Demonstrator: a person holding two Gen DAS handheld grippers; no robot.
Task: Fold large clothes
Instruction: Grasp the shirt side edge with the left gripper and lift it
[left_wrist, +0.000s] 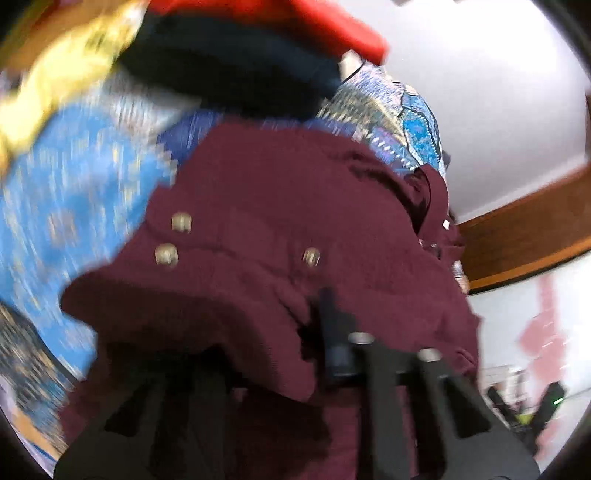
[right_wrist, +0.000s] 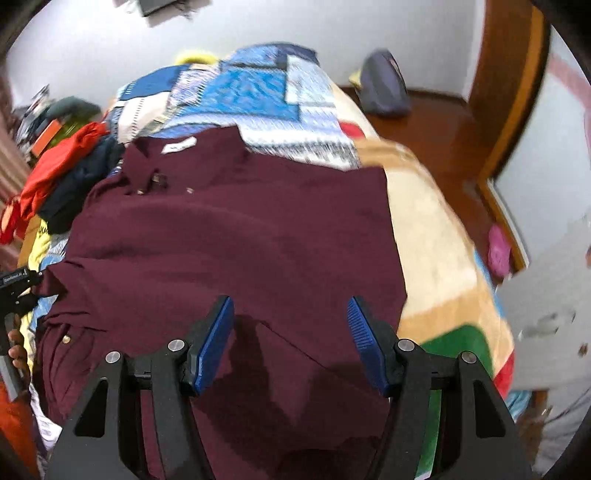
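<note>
A large maroon buttoned shirt (right_wrist: 229, 236) lies spread over the bed, its collar and white label at the far end. My right gripper (right_wrist: 291, 332) hovers over the near part of the shirt, open, its blue pads (right_wrist: 214, 339) wide apart with only fabric below them. At the left edge of the right wrist view, my left gripper (right_wrist: 20, 284) pinches the shirt's side edge. In the blurred left wrist view the maroon shirt (left_wrist: 280, 206) bunches over my left gripper (left_wrist: 332, 317), which is shut on the cloth; its fingertips are mostly hidden by the folds.
A patchwork blanket (right_wrist: 258, 85) in blue, white and tan covers the bed. A heap of red cloth (right_wrist: 62, 162), dark cloth (right_wrist: 81, 181) and yellow cloth sits at the far left. A grey bag (right_wrist: 384, 88) and a pink item (right_wrist: 498, 251) lie on the wooden floor to the right.
</note>
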